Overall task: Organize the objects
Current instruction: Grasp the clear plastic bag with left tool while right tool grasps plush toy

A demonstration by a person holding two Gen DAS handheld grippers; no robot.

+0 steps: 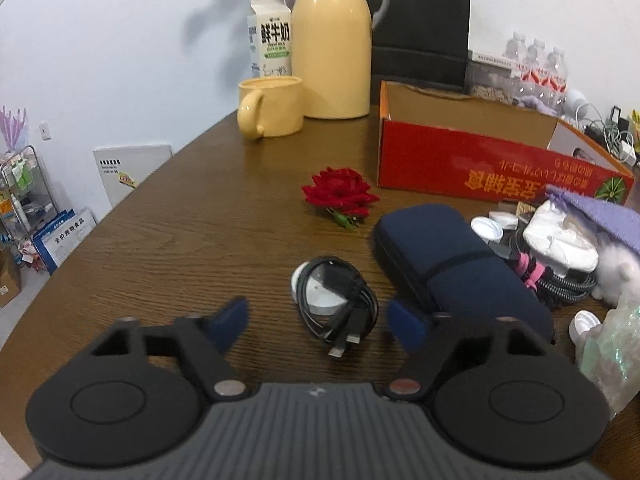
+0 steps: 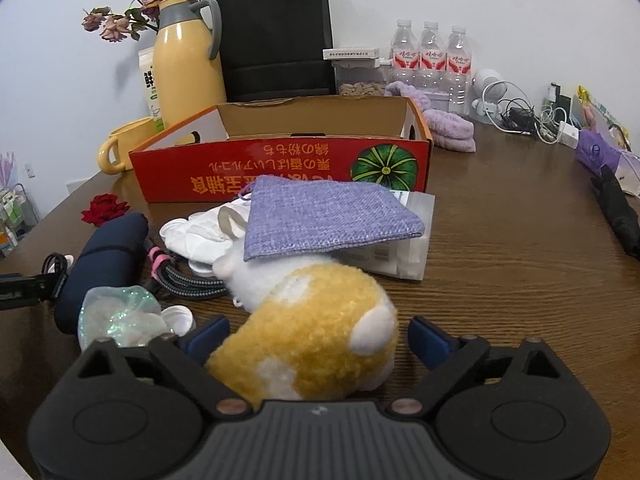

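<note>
The yellow-and-white plush toy (image 2: 308,320) lies right under the right wrist camera, its rump between the spread fingers of the right gripper (image 2: 320,336), which is wide open and holds nothing; the left finger looks close to the fur while the right one stands apart from it. The toy's white head end is tucked under a purple woven pouch (image 2: 328,216), which also rests on a clear packet (image 2: 412,240). Behind them the red cardboard box (image 2: 280,172) sits open-topped on the desk (image 2: 500,260), the likely home for the loose things (a judgement from the task alone). To grip well, I would centre the 2 fingers on the plush body's widest part, close gently until the fur compresses, then draw the toy back and low so the pouch slides off without dragging the packet along. The left gripper (image 1: 320,320) is equally wide open and empty, poised just short of a coiled black cable (image 1: 340,304) lying over a small white disc (image 1: 320,292); a navy zip case (image 1: 460,264) lies just beside its right finger, so a straight descent onto the coil's bunched plug end would avoid nudging the case. A red rose head (image 1: 340,194) lies farther off.
</note>
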